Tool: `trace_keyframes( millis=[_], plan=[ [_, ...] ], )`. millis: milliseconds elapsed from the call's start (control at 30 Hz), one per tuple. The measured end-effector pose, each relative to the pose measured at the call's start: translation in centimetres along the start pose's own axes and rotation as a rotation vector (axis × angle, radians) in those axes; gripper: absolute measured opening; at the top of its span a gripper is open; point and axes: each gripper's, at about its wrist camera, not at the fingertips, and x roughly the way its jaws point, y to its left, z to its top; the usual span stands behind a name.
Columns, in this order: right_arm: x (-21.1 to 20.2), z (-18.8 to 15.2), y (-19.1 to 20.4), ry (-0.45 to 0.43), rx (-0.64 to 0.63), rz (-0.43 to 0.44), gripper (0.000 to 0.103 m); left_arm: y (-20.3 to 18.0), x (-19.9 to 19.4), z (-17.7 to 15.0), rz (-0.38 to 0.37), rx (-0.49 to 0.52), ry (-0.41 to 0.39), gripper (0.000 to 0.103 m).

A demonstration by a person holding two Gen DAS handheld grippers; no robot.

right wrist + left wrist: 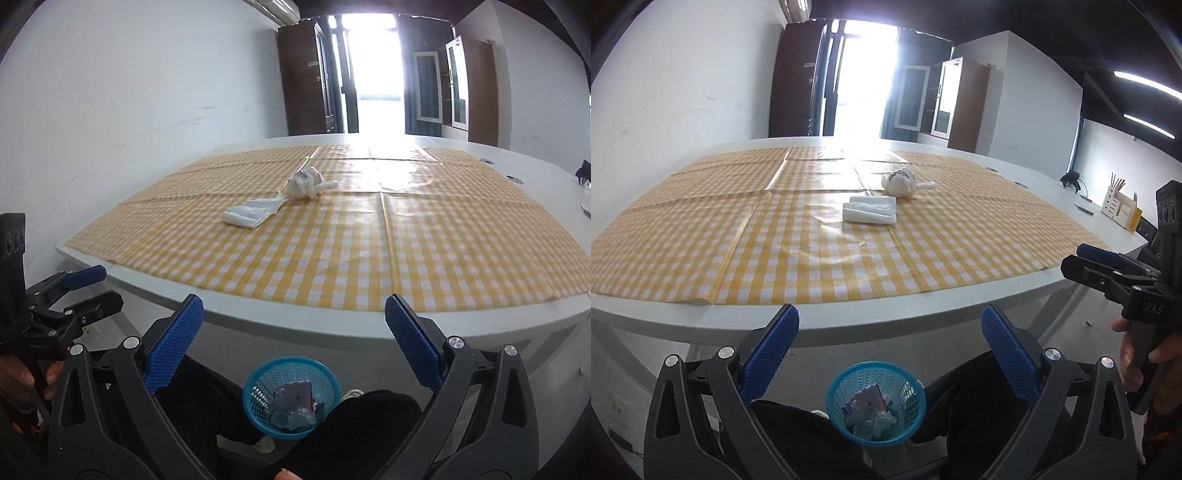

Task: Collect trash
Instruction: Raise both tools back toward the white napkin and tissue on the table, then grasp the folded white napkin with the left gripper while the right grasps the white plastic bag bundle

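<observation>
A crumpled white plastic bag (900, 184) (305, 185) and a flat white folded bag (870, 210) (250, 214) lie mid-table on the yellow checked cloth (812, 251) (369, 251). A blue mesh basket (876, 402) (291, 396) with scraps of trash in it stands on the floor below the table's near edge. My left gripper (890, 343) is open and empty, in front of the table edge above the basket. My right gripper (293, 332) is open and empty too, beside it; it shows at the right of the left wrist view (1086, 262).
The white table (849, 321) edge runs just ahead of both grippers. A wooden utensil holder (1119, 206) and a black tool (1071, 179) stand at the table's far right. Dark trousers (351, 435) sit around the basket. Cabinets and a bright doorway lie behind.
</observation>
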Motion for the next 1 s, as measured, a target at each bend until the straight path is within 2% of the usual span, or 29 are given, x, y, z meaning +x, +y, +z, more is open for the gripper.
trace_keyframes(
  millis=[233,467,700,1000],
  plan=[
    [3.6,4.1,-2.1,0.031,0.03,0.004,0.094,1.4,3.9,2.7,-0.018,-0.023,0.068,0.097],
    [8.3,8.6,-3.1,0.069,0.047,0.026,0.094,2.5,8.9,4.3,-0.02,-0.043,0.178,0.097],
    [14.2,12.8,-2.1,0.108,0.017,0.051,0.094,3.5,12.2,6.0,-0.031,-0.058,0.224,0.096],
    [22.5,16.3,-2.1,0.195,-0.016,0.041,0.093,2.9,15.8,8.8,-0.039,-0.009,0.268,0.094]
  ],
)
